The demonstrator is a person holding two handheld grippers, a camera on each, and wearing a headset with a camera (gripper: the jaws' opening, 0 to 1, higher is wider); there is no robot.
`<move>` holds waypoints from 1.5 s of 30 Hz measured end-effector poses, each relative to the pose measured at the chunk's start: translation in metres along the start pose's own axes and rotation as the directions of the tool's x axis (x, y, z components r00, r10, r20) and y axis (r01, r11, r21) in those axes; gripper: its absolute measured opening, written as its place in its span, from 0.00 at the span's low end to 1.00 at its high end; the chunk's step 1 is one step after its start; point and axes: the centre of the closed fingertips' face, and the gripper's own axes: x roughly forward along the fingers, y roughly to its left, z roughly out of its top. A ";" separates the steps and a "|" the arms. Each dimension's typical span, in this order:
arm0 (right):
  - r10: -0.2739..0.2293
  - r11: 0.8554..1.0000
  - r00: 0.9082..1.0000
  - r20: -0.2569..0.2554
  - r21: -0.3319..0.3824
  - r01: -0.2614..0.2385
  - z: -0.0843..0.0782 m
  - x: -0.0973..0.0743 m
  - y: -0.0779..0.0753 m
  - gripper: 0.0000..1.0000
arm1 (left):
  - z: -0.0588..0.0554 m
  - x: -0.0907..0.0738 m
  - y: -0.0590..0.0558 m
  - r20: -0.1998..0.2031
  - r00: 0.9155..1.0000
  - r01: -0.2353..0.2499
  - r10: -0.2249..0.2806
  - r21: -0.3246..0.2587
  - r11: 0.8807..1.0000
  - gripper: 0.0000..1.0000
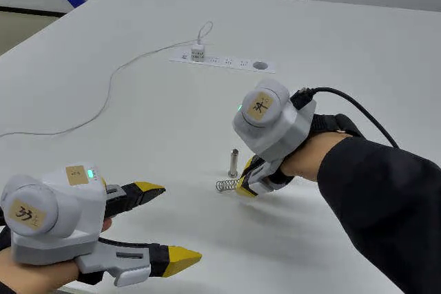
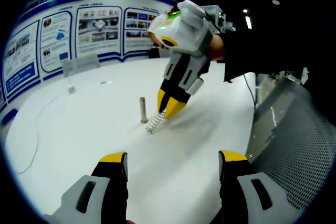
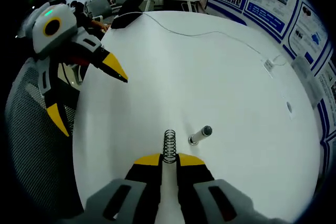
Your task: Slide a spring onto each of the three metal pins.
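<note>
- Spring [image 1: 226, 185]: one, lying on its side on the white table [image 1: 138, 135], well in from the far edge, with its long axis flat along the surface.
- One end is pinched between the closed jaws of the right gripper [image 1: 247, 185]; the free end points away from that gripper.
- Pin [image 1: 233, 163]: one, metal, standing upright just beside the spring's free end, bare.
- Left gripper [image 1: 172, 224]: closer to the near edge, well apart from the spring, jaws spread wide and holding nothing.
- Power strip [image 1: 224, 62]: one, toward the far edge, with a white cable [image 1: 110, 91] trailing off to the left edge.
</note>
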 end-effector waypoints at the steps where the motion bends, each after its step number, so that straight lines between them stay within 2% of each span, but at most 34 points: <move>1: -0.001 1.000 1.000 0.000 -0.001 0.001 0.001 -0.002 0.000 0.12 | 0.000 0.000 0.000 0.000 1.000 0.000 0.000 0.001 1.000 0.72; 17: -0.007 1.000 1.000 -0.003 -0.002 0.007 0.006 -0.021 -0.001 0.12 | 0.005 -0.003 -0.002 0.015 1.000 -0.006 0.005 0.010 1.000 0.72; 24: 0.001 1.000 1.000 0.017 0.027 -0.002 0.017 -0.041 -0.005 0.12 | 0.006 -0.002 -0.002 0.019 1.000 -0.007 0.006 0.013 1.000 0.72; 33: -0.019 1.000 0.999 0.032 0.011 0.018 0.036 -0.060 -0.013 0.12 | 0.009 -0.002 -0.003 0.024 1.000 -0.009 0.008 0.014 1.000 0.72; 37: -0.033 0.999 0.999 0.035 0.001 0.033 0.042 -0.062 -0.020 0.12 | 0.009 -0.002 -0.002 0.024 1.000 -0.008 0.007 0.015 1.000 0.72; 45: -0.045 0.999 0.999 0.023 0.006 0.045 0.050 -0.056 -0.039 0.12 | 0.008 -0.003 0.000 0.023 1.000 -0.009 0.009 0.011 1.000 0.72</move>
